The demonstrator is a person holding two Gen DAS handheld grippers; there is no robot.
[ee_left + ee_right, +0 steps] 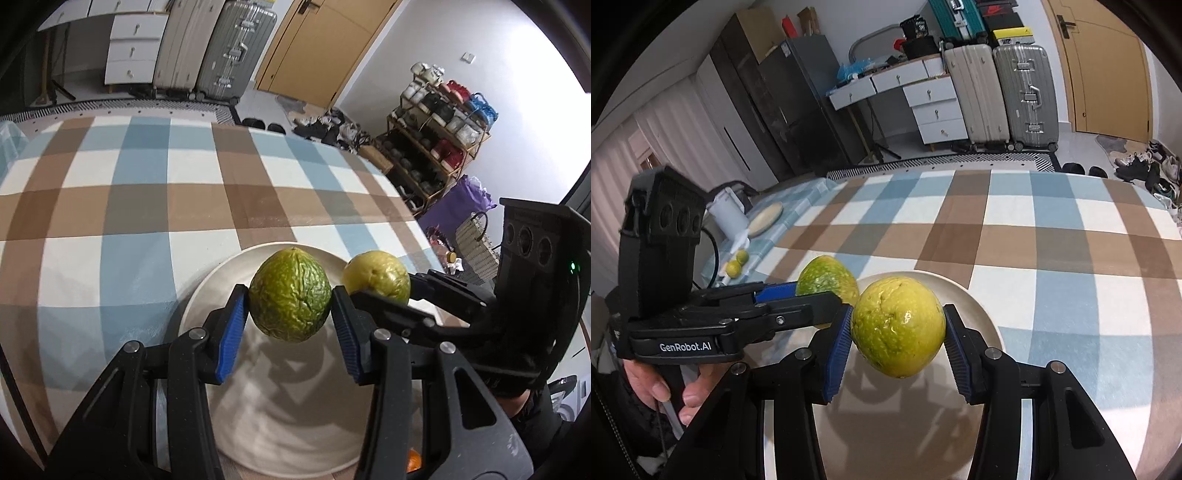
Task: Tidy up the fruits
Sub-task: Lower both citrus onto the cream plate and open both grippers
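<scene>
My left gripper (290,317) is shut on a wrinkled dark-green fruit (290,295) and holds it just above a white plate (207,295). My right gripper (897,343) is shut on a smoother yellow-green fruit (897,326) over the same plate (979,317). The two grippers are side by side. In the left wrist view the yellow-green fruit (376,275) shows to the right in the right gripper (380,291). In the right wrist view the wrinkled fruit (827,278) shows to the left in the left gripper (820,291).
The plate lies on a table with a blue, brown and white checked cloth (147,206). Two small green fruits (737,264), a white jug (727,214) and a round board (764,219) are at the table's far left. An orange fruit (413,459) peeks at the plate's near edge.
</scene>
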